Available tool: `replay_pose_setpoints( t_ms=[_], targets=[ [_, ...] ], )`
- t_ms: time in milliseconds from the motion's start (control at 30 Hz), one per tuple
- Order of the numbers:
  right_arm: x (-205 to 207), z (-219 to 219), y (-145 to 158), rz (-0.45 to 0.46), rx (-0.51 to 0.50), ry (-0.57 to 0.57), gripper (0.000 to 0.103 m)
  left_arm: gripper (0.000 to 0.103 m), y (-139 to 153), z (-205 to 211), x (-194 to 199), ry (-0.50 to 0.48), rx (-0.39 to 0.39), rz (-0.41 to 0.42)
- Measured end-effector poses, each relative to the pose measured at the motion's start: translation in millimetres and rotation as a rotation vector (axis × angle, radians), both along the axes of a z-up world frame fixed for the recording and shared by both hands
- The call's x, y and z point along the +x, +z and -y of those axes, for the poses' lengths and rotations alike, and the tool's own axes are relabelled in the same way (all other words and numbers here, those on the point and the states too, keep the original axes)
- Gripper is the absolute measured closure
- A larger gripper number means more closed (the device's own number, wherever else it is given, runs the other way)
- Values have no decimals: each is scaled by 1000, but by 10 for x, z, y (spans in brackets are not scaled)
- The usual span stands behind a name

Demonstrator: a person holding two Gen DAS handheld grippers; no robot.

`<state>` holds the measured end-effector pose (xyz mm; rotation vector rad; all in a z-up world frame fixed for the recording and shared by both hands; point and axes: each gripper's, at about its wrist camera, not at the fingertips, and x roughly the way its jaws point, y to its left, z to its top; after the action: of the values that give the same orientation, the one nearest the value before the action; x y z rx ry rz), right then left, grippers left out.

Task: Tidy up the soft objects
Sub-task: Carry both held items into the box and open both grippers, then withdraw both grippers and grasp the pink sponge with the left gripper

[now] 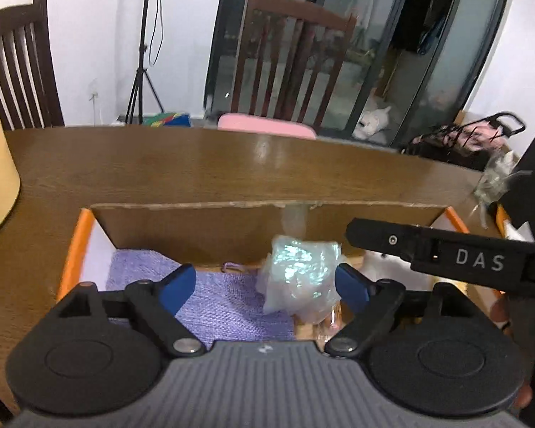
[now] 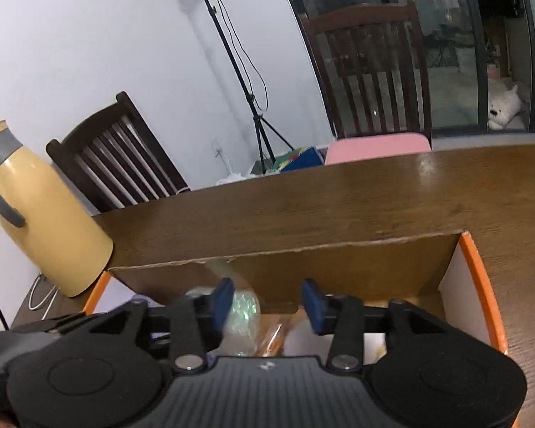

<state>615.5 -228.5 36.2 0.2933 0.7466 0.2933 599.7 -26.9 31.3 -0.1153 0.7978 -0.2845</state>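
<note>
Ribbed grey housing and two round black discs fill the foreground of both wrist views. Left gripper: black linkage arms, blue wedge-shaped fingertips, jaws spread wide; the wrapped bundle sits between them, with a gap visible on the left side and the right pad close beside the wrap, so no pinch is seen. Right gripper: same build, blue pads partly apart, nothing pressed between them; its left pad overlaps the bundle in view, and contact cannot be told.

Cardboard box: open top, brown corrugated walls with a ragged torn upper edge, orange trim on the side flaps, white inner faces; it stands on the table.

Contents:
- Purple knitted cloth: soft, fine-ribbed weave, lying flat on the box floor at the left.
- Wrapped bundle: crinkled clear film with a greenish iridescent sheen, lumpy, upright near the middle of the box, beside the cloth.
- White soft item at the right, blurred, shape unclear.

Table: dark brown wood grain, glossy.

Yellow jug: smooth, rounded, grey handle and collar, at the table's left end.

Slatted wooden chairs stand beyond the table, one with a pink cushion.
</note>
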Motion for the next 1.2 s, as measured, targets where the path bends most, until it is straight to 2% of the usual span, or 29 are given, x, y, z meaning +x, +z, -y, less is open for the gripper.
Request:
replay_pose_setpoints(
  t_ms=[233,267,300,367,433,533,633,733,833,900,967,1100,1200],
  targets=[
    [-338,126,220,48,-37,3,58,15,299,-243,-392,40,28,74],
    [-429,157,275,65,-42,3,57,15,356,-292,-494,52,31,96],
    [-534,188,328,87,-44,5,52,15,402,-322,-586,58,37,112],
    [-800,247,458,130,-66,15,44,15,529,-375,-839,62,53,160],
    [-1069,291,552,169,-95,25,44,10,631,-434,-1119,61,50,217],
    [-1616,372,681,249,-130,48,42,7,657,-613,-1687,57,-25,302],
    [-2231,426,701,327,-168,79,29,6,564,-746,-2232,58,-63,326],
    [-2826,460,577,349,-170,92,27,6,421,-797,-2908,96,-35,373],
    [-3344,436,362,366,-174,96,26,2,281,-883,-3541,140,-30,441],
    [-3638,378,169,349,-183,75,21,2,139,-861,-3886,163,-32,465],
    [-3830,323,-4,301,-187,60,20,2,14,-820,-4087,178,-18,449],
    [-4118,298,-243,247,-123,25,20,2,-110,-735,-4347,147,47,431],
    [-4240,325,-326,239,-143,5,20,1,-126,-735,-4453,139,23,429]
  ],
)
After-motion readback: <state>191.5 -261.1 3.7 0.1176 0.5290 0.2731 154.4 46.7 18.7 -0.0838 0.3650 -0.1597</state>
